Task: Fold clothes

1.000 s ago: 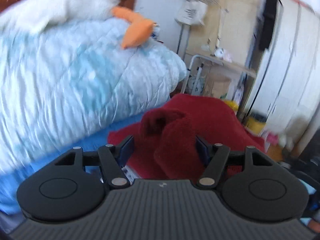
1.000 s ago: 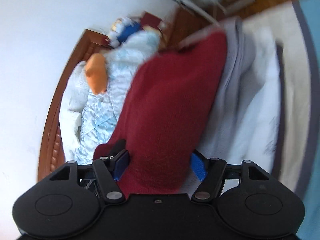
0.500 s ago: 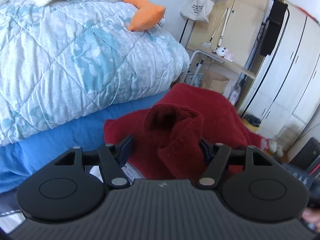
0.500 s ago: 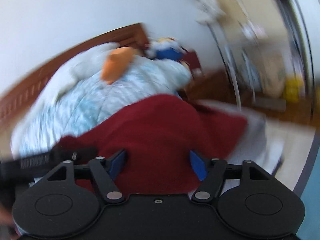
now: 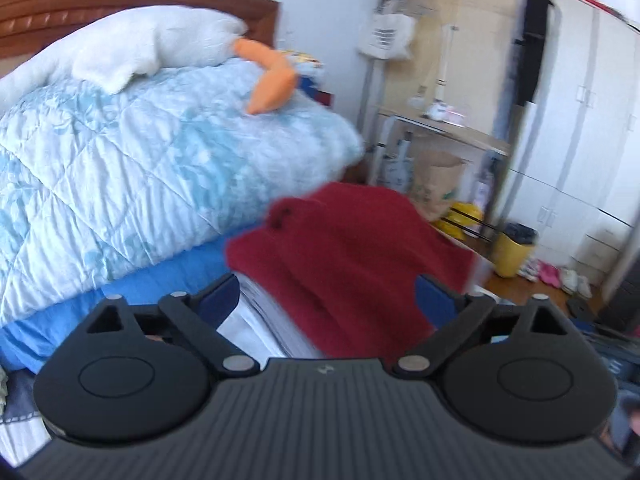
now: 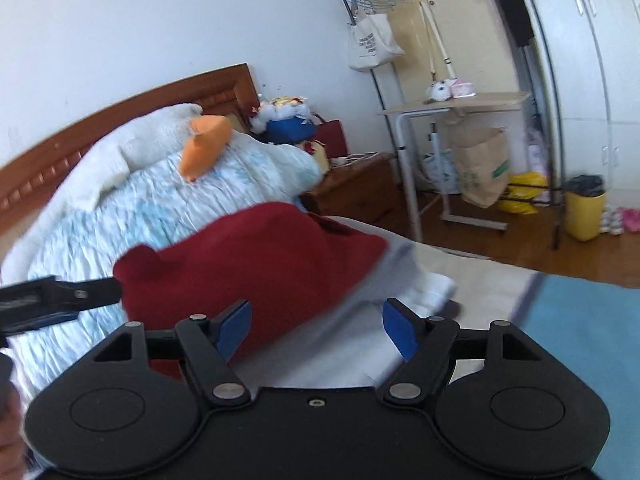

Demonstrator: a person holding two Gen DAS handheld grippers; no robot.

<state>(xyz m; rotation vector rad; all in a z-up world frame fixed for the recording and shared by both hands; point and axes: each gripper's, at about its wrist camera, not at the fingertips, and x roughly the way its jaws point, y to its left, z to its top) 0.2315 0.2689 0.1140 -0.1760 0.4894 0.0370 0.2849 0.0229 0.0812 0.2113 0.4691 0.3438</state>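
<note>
Both claws now released, one red garment, one quilt

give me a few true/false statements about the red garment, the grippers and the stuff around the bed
1. The red garment lies on the bed, on a pale folded pile. True.
2. The right gripper is clamped on the garment. False: its jaws are opening, and no pad presses the cloth.
3. The orange plush piece lies on the light blue quilt. True.
4. The left gripper is shut. False: its jaws are opening wide, with red cloth lying loose between them.
5. The tote bag lies on the floor. False: it hangs on the rack.
</note>
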